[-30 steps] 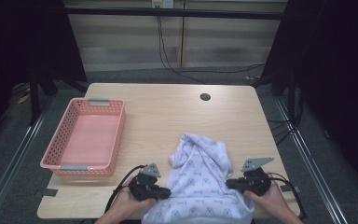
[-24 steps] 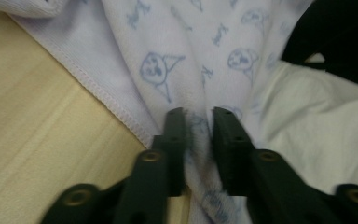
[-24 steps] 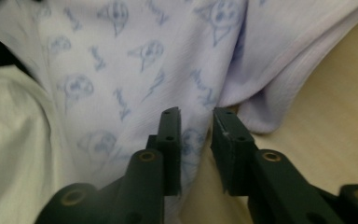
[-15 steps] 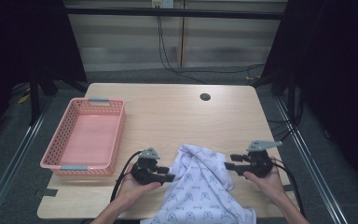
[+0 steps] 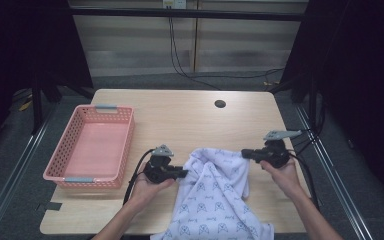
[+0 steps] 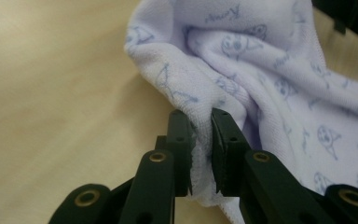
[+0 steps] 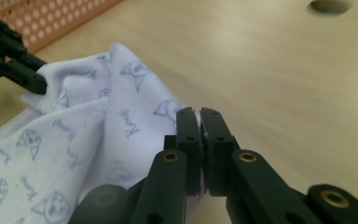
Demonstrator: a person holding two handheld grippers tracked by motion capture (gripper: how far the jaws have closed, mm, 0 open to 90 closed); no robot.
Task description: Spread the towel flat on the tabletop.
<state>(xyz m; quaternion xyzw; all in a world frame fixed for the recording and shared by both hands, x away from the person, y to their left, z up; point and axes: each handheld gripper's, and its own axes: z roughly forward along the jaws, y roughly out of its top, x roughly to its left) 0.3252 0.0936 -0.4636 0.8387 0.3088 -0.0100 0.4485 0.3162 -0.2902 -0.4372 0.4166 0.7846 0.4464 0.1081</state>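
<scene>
Holding towel at desk near edge, draped over it: our left claw just closed, pinching one top corner; right claw clamping other. Next, we judge: spread corners apart evenly, flatten, fold.

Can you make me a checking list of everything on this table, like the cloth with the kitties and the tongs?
Surface: light wooden table with a round hole near the far edge.
Job's things: white cloth with blue cat prints, bunched, hanging over the near edge.
Clutter: empty pink plastic mesh basket at the left.
Grippers: left tongs have just been closing, cloth edge between the jaws; right tongs shut on the other cloth edge.
Cables: black cable trails from the left tongs; more hang behind the table.
Surroundings: dark floor, pale slatted wall behind.
</scene>
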